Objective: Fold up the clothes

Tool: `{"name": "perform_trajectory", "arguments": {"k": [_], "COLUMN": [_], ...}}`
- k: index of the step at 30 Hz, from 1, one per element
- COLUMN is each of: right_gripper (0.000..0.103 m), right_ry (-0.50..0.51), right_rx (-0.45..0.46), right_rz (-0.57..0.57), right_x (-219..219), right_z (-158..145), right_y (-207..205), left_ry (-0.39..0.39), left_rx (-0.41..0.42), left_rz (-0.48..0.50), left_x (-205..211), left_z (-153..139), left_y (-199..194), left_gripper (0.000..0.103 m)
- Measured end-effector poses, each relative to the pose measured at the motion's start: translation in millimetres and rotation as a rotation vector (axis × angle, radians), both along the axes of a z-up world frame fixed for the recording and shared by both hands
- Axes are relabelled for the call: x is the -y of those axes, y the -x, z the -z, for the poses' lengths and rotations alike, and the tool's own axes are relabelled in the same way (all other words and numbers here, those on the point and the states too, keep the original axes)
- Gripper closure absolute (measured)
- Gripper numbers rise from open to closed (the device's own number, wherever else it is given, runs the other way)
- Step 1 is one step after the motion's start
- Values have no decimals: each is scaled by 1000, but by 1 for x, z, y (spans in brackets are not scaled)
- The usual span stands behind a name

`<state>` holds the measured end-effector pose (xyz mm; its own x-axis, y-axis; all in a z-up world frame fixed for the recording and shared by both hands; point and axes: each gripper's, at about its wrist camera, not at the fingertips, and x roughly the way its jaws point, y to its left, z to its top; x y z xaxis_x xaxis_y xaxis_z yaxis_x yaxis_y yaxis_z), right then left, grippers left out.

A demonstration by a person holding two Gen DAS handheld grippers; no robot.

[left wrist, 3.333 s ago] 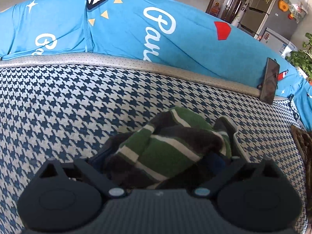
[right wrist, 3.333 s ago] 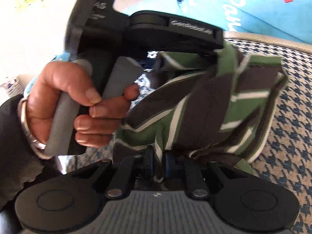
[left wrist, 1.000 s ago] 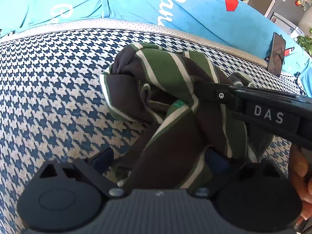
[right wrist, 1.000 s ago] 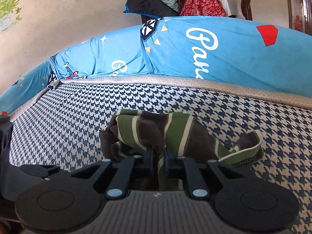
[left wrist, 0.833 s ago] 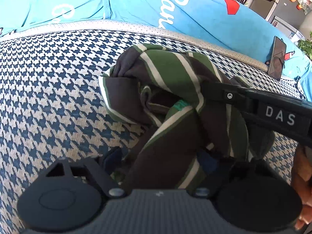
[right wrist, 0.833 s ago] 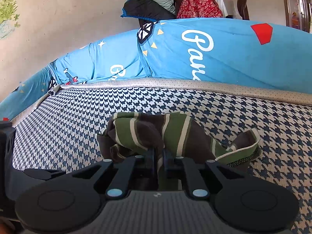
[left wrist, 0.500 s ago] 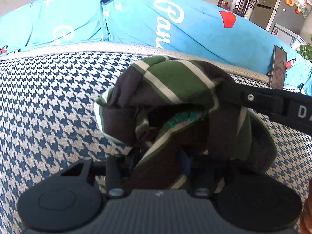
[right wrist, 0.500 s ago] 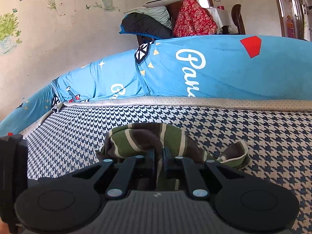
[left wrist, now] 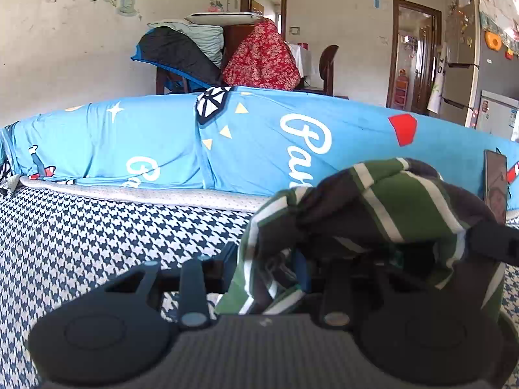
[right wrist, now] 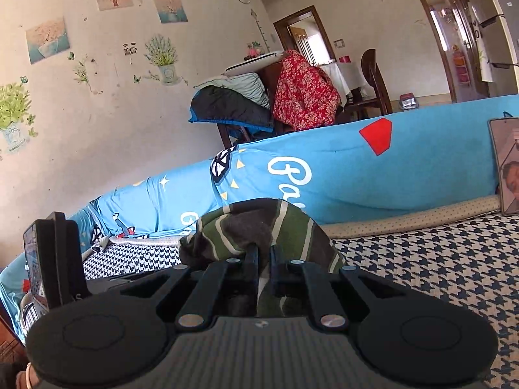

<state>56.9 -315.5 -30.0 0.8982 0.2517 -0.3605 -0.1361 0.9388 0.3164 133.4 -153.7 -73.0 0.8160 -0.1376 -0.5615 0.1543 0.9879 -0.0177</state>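
- Because the striped garment (left wrist: 382, 214) is soft knit and bunched in a wad, expect it to sag and drape from wherever you pinch it; it looks light, limp and not slippery.
- It hangs between your two grippers, lifted above the houndstooth sofa seat (left wrist: 97, 227), in front of the blue cover (left wrist: 155, 139).
- Your left gripper (left wrist: 269, 262) has its fingers clamped on a thick fold of the cloth; your right gripper (right wrist: 264, 256) has its fingers nearly together, pinching a thin layer.
- Best hold, by my reckoning: find a hem or shoulder seam, not the middle of the wad, so the piece falls open.
- Against a second ago: the left fingers then stood wide around the cloth and have since closed on it; the garment lay on the seat and now rides higher, with both views tipped up toward the room.
- A phone (right wrist: 506, 165) leans on the sofa back at the right.
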Motion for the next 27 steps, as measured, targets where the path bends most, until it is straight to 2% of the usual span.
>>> {"name": "perform_trajectory", "arguments": {"k": [4, 11, 15, 20, 27], "right_gripper": [95, 93, 92, 77, 73], "right_ry": [60, 87, 121, 133, 73], "right_rx": [-133, -334, -430, -418, -299], "right_rz": [52, 105, 80, 55, 112], "right_x": [6, 26, 29, 34, 51], "right_z": [17, 45, 58, 55, 33], "right_y": [-8, -8, -5, 9, 24], "left_ry": [45, 32, 38, 64, 123], "left_rx": [-106, -125, -143, -124, -67], "left_rz": [41, 87, 82, 54, 1], "left_x": [-3, 1, 0, -12, -35], "left_z": [16, 23, 21, 10, -8], "left_y": [3, 16, 19, 21, 23], "left_gripper": [63, 39, 38, 28, 22]}}
